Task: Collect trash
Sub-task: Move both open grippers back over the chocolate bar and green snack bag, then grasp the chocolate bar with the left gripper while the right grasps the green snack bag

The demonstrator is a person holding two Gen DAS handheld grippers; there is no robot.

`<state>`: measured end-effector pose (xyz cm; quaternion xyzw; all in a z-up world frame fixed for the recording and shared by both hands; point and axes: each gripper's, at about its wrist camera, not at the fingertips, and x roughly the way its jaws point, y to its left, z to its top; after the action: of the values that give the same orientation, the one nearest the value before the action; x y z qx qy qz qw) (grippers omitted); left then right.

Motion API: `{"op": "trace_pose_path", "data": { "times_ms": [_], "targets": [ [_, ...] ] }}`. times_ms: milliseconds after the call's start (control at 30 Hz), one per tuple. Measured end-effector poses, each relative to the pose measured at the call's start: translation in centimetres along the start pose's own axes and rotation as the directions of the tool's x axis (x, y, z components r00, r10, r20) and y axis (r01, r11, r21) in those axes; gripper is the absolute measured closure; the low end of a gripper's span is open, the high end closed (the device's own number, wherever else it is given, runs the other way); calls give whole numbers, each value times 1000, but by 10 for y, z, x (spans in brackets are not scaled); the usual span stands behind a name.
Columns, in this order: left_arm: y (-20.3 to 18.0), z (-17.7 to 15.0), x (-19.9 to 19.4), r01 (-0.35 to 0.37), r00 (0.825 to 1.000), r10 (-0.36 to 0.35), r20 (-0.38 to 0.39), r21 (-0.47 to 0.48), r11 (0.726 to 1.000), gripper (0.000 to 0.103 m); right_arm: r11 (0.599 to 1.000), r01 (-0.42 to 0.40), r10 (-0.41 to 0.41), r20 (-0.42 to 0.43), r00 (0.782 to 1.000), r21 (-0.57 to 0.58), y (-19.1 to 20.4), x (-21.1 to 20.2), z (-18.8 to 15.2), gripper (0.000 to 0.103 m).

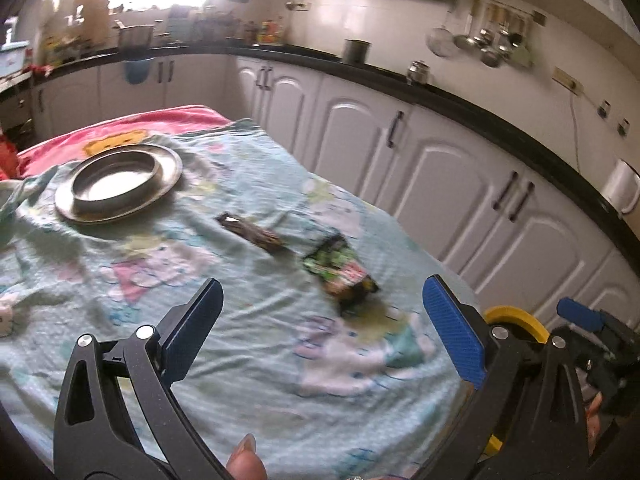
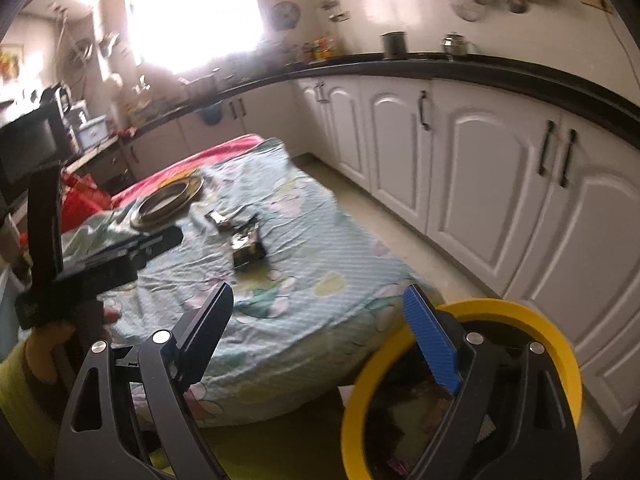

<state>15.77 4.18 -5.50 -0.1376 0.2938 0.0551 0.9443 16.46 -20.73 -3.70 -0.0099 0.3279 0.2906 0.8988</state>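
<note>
Both tongs, left (image 1: 322, 326) and right (image 2: 320, 338), are spread, pinching nothing. Green crumpled wrapper (image 1: 338, 270) and brown wrapper (image 1: 252, 232) lie on the cloth-covered surface (image 1: 120, 320); only the right view shows inside the yellow-rimmed bin (image 2: 556, 336).

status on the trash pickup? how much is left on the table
Done: the yellow-rimmed bin already holds some wrappers. In hand: nothing; the left tongs and right tongs are both open and empty. Left: two pieces lie on the cloth-covered table, a dark brown wrapper and a green wrapper. The steel plate looks empty.
</note>
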Motion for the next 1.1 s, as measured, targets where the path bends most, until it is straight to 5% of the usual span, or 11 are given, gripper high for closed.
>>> {"op": "trace_pose_path", "data": {
  "times_ms": [500, 667, 900, 1100],
  "targets": [
    [62, 25, 16, -47, 999, 45, -19, -127, 991, 11, 989, -90, 80, -92, 993, -116, 52, 103, 31, 23],
    [72, 29, 35, -29, 998, 20, -57, -158, 987, 12, 988, -104, 85, -162, 983, -113, 56, 140, 35, 32],
    [80, 32, 66, 5, 994, -28, -106, -214, 977, 34, 988, -147, 133, -238, 962, -41, 55, 179, 38, 42],
    [83, 36, 99, 44, 983, -91, -162, -274, 961, 43, 982, -183, 165, -267, 950, -44, 57, 186, 31, 69]
  ]
}}
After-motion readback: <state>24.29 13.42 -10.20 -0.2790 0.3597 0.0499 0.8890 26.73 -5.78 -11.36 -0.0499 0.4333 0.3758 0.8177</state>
